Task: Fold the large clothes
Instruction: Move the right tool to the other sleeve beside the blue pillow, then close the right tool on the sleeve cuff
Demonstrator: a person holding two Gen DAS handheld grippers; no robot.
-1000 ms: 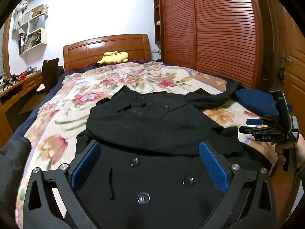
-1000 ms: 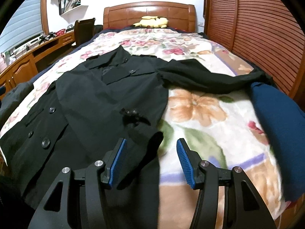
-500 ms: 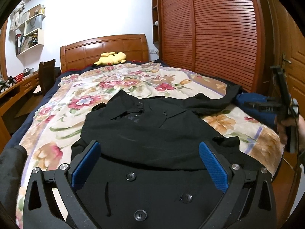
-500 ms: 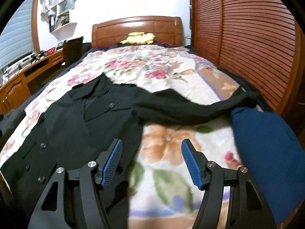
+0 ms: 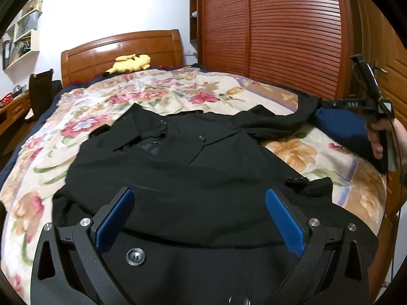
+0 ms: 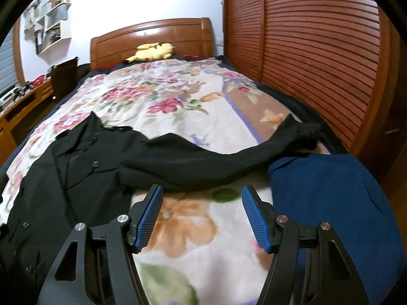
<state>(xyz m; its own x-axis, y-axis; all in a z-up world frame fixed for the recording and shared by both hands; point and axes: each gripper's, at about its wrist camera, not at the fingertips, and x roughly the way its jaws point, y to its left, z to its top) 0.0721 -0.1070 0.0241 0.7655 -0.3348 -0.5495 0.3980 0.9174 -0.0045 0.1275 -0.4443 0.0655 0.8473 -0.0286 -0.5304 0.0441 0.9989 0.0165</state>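
Observation:
A large black coat (image 5: 178,172) with buttons lies face up on the floral bedspread (image 5: 101,117), collar toward the headboard. One side is folded in over its front. Its other sleeve (image 6: 216,162) stretches out to the right, the cuff near the bed's edge. My left gripper (image 5: 199,192) hovers open over the coat's lower front, nothing between its blue pads. My right gripper (image 6: 202,189) stands open above bare bedspread just short of the sleeve, holding nothing. A hand (image 5: 381,132) holding that gripper shows at the right edge of the left wrist view.
A dark blue garment (image 6: 330,203) lies at the bed's right near corner, beside the sleeve's cuff. A yellow plush toy (image 5: 129,63) rests by the wooden headboard (image 5: 122,48). A slatted wardrobe (image 5: 279,38) lines the right side. A chair (image 5: 40,89) and desk stand left.
My right gripper left the coat's lower edge and moved right and forward to the outstretched sleeve, its jaws a little wider. My left gripper moved forward and lower over the coat.

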